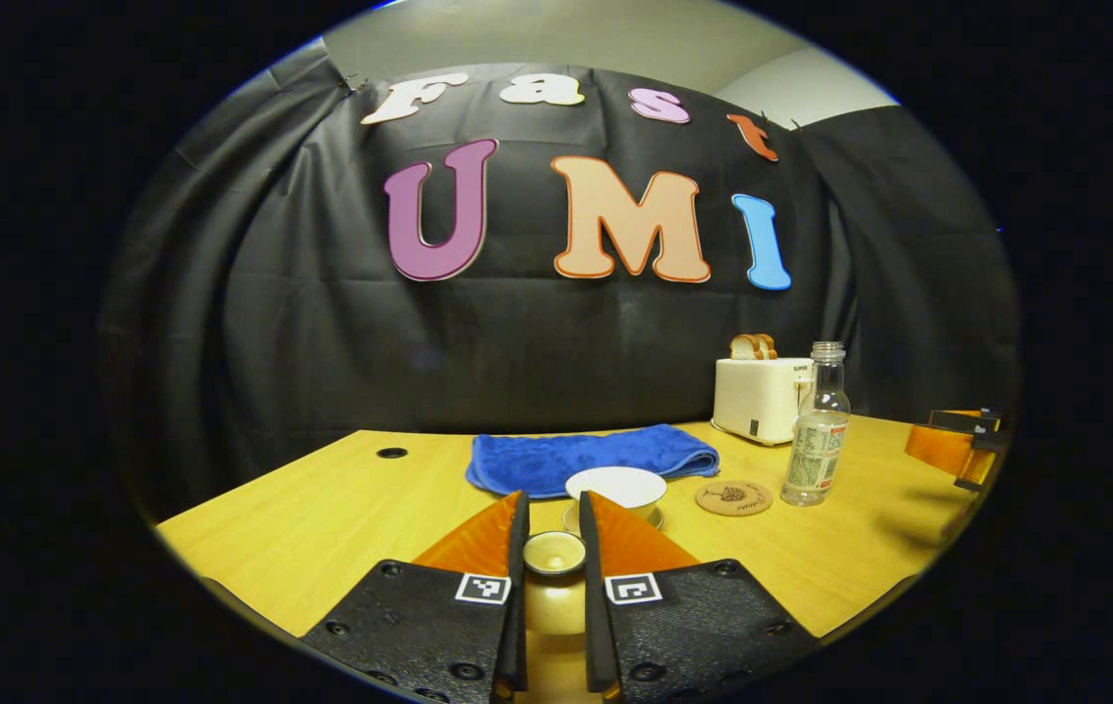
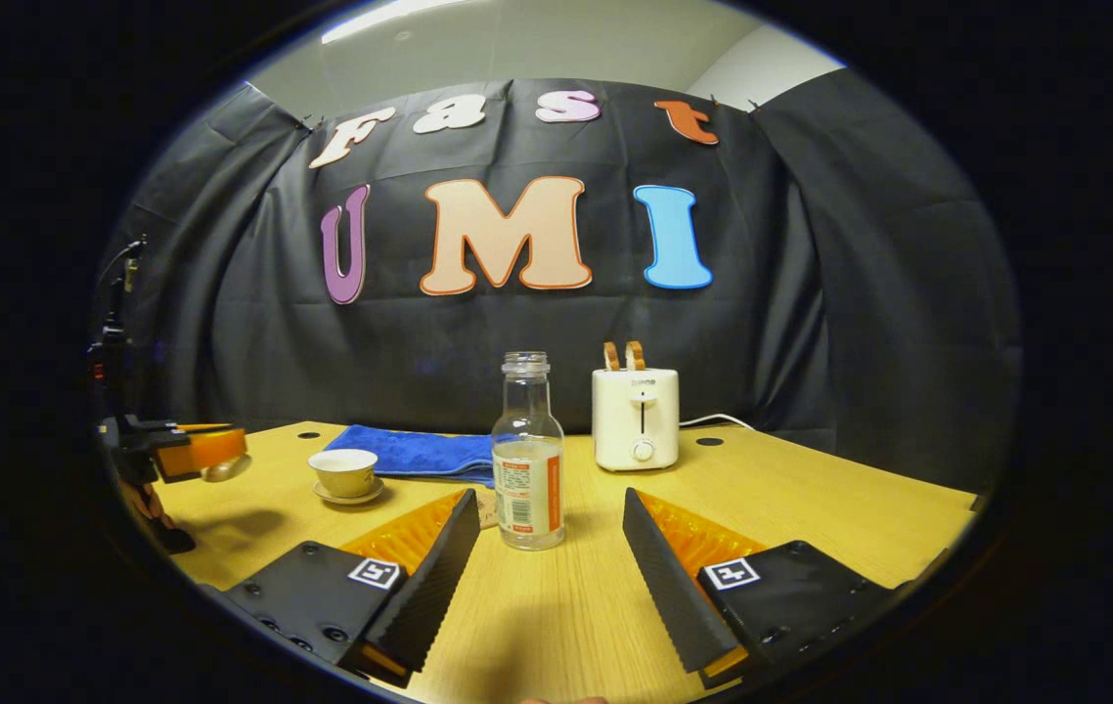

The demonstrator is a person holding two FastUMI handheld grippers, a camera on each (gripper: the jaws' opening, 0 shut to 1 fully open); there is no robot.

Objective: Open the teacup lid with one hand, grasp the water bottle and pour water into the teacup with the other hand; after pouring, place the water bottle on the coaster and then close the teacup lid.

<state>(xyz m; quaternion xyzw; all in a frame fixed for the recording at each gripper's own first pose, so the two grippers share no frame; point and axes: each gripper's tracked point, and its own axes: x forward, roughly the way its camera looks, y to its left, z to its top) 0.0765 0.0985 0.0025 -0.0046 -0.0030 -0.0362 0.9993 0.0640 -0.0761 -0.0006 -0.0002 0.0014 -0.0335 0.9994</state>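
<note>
The left claw (image 1: 554,548) holds the small round cream lid (image 1: 555,552) of the teacup, its two fingers pressed narrow on both sides of it, and it keeps the lid raised and drawn back toward itself; I judge this is to leave the cup free for pouring. Just beyond the tips of this claw stands the open cream ceramic teacup (image 1: 616,487) on its saucer, on the yellow wooden bench (image 1: 322,518). Behind the cup lies a folded blue towel (image 1: 591,458), and to the right of this claw are the round cork coaster (image 1: 734,497), then the clear plastic water bottle with a paper label (image 1: 817,425), and farther back a white toaster with bread slices (image 1: 760,396). The right claw (image 2: 545,543) is wide open and holds nothing. The bottle stands upright straight ahead of it, between the two fingers at their tips, but not touched by them. It has no cap, so it seems ready to pour. From this claw the teacup is far to the left, and the left claw hovers near it with the lid.
</note>
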